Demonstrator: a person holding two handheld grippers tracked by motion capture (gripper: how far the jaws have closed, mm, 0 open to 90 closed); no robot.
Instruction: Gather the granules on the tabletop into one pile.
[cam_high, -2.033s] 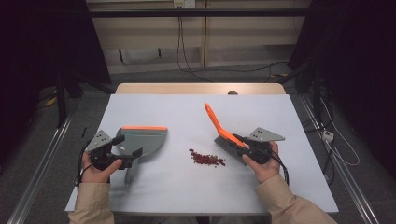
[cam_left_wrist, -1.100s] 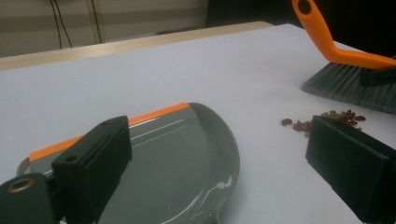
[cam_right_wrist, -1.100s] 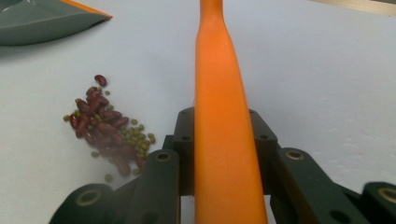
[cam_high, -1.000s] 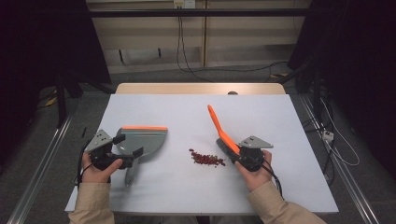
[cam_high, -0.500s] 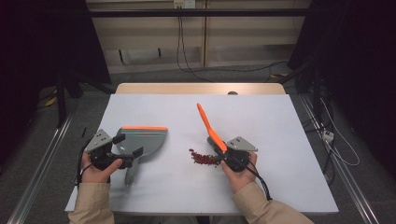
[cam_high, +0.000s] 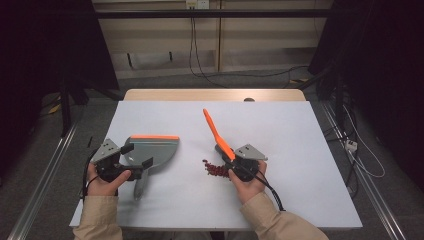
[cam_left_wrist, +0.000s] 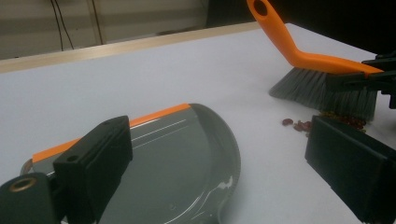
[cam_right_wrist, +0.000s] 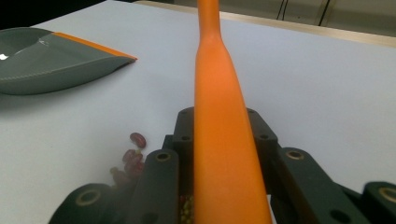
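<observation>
The grey dustpan (cam_high: 150, 150) with its orange lip lies flat on the table (cam_high: 300, 150), nothing in its tray. The left gripper (cam_high: 131, 162) clamps its handle. The right gripper (cam_high: 231, 162) is clamped on the orange brush (cam_high: 214, 129) (bristles down), beside the red beans (cam_high: 215, 170).

no readable text, labels or numbers, seemingly none anywhere
</observation>
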